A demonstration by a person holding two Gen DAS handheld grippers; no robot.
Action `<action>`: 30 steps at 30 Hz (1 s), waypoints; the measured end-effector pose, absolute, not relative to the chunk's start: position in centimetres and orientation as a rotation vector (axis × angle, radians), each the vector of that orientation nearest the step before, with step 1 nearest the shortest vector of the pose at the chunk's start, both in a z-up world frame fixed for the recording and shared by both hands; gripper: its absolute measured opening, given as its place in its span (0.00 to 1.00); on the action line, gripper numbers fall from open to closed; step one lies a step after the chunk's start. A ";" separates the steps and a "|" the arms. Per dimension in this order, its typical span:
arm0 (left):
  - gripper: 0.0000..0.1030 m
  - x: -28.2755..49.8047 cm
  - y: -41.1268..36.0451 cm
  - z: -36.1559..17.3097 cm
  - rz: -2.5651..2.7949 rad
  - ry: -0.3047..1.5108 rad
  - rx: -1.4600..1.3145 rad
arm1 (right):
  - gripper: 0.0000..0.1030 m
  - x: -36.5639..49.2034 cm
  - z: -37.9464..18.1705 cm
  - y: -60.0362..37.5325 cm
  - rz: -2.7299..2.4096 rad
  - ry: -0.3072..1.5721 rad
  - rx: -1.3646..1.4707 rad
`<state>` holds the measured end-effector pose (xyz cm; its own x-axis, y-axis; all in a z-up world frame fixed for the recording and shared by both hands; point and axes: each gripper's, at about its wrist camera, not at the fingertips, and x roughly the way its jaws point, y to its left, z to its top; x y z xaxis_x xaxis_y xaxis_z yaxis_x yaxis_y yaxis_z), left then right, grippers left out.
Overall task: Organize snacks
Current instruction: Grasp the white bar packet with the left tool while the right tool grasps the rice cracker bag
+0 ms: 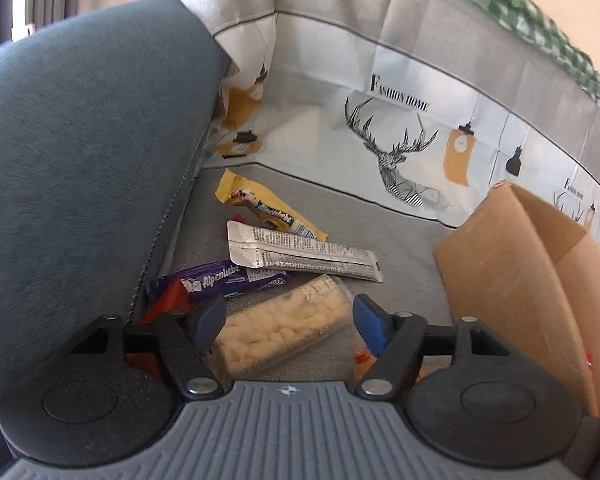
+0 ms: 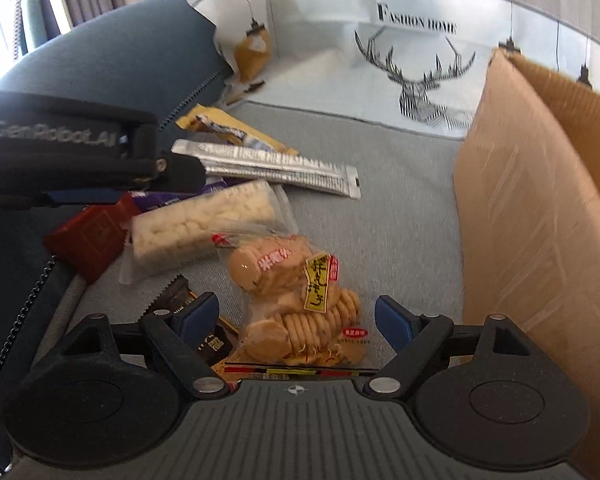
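Hovering above a scatter of packets on a grey fabric seat [image 2: 400, 184], both grippers stand with jaws spread and nothing between the pads.

Left gripper [image 1: 286, 322]: the clear, oblong packet of pale puffed-rice pieces [image 1: 284, 326] lies directly ahead, framed by the two blue pads but untouched by either. Beyond it lie a purple Alpenliebe candy stick [image 1: 224, 282], a silver foil sachet with printed text [image 1: 300, 254] and a yellow Alpenliebe wrapper [image 1: 260, 206], overlapping one another. A small red packet [image 1: 168, 300] sits just off the left pad against the blue-grey cushion [image 1: 80, 140].

Right gripper [image 2: 296, 320]: the clear bag of round tan biscuits with a yellow label [image 2: 296, 300] lies between the open pads, no contact seen. A dark-wrapped bar [image 2: 204, 328] sits partly under the left pad. The open brown cardboard box [image 2: 532, 208], the likely destination, stands to the right.

Risks noted:
- Both packets are slick film over brittle contents; a hard closure could crush biscuits or puffed rice, a light one could let the film slip.
- The biscuit bag is loose and lumpy; pinching only film may let it swing or tear.
- The right gripper's left pad could catch the dark bar as well.
- The two grippers work near each other; crossing toward the box invites collision.
- The box wall stands tall beside the right gripper; a low carry could strike it.
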<state>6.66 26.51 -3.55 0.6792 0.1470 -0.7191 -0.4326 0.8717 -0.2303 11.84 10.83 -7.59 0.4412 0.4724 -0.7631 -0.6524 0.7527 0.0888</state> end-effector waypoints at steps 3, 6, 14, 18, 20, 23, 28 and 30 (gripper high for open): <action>0.81 8.0 26.4 -4.6 0.334 0.808 -0.376 | 0.78 12.3 -8.1 10.9 0.696 0.902 -0.222; 0.84 9.0 26.0 -5.6 0.317 0.838 -0.345 | 0.71 12.6 -8.3 10.8 0.696 0.924 -0.199; 0.90 10.1 25.3 -6.7 0.316 0.868 -0.281 | 0.63 12.5 -8.2 10.7 0.711 0.922 -0.202; 0.91 10.2 25.6 -6.8 0.330 0.873 -0.297 | 0.62 12.3 -8.1 10.6 0.715 0.914 -0.214; 0.86 10.1 25.7 -6.8 0.318 0.877 -0.312 | 0.62 12.2 -8.0 10.6 0.715 0.914 -0.215; 0.68 9.8 26.0 -6.7 0.287 0.883 -0.365 | 0.61 12.1 -7.9 10.6 0.716 0.908 -0.222; 0.38 8.7 26.9 -6.1 0.302 0.895 -0.463 | 0.60 12.0 -7.9 10.6 0.710 0.906 -0.230; 0.38 8.1 27.3 -6.0 0.322 0.905 -0.493 | 0.60 12.1 -7.9 10.5 0.701 0.910 -0.223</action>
